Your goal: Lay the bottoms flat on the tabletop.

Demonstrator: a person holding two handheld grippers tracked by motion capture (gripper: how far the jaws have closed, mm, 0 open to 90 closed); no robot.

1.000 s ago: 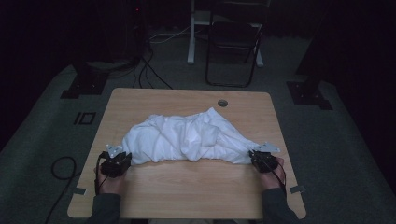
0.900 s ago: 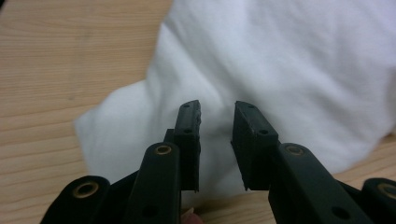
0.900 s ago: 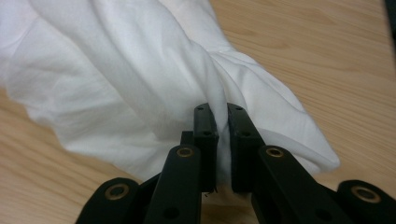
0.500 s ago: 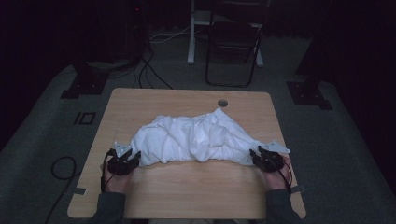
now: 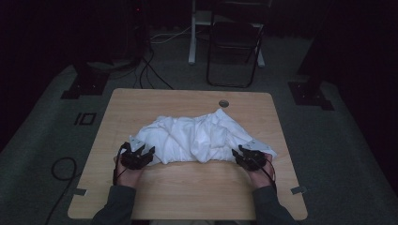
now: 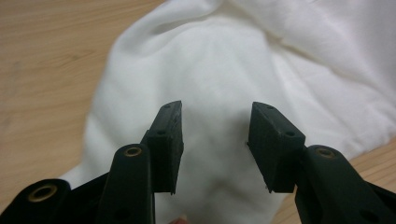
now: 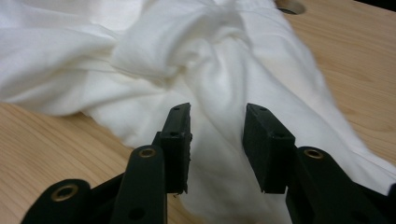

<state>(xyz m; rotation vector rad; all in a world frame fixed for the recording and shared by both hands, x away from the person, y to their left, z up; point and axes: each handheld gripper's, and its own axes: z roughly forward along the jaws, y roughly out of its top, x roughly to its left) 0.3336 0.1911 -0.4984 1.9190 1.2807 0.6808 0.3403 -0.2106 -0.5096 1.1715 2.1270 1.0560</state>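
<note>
A crumpled white cloth (image 5: pixel 197 136) lies across the middle of the wooden table (image 5: pixel 187 187). My left gripper (image 5: pixel 141 152) is at the cloth's near left end. Its jaws (image 6: pixel 215 112) have just been opening and stand apart over the fabric (image 6: pixel 219 60), which shows in the gap without being pinched. My right gripper (image 5: pixel 245 157) is at the near right end. Its jaws (image 7: pixel 217 112) have just been closing a little but are still apart, and a fold of cloth (image 7: pixel 219 60) runs between them without touching the pads.
A round cable hole (image 5: pixel 224 103) sits at the table's far edge, just beyond the cloth. A folding chair (image 5: pixel 234 47) and stand bases are on the floor behind the table. Bare wood stretches along the near side, between the person's forearms.
Both grippers have moved inward toward the cloth's middle and their jaws have come apart. The cloth ends they held now lie slack, with the right corner resting outside the right gripper.
</note>
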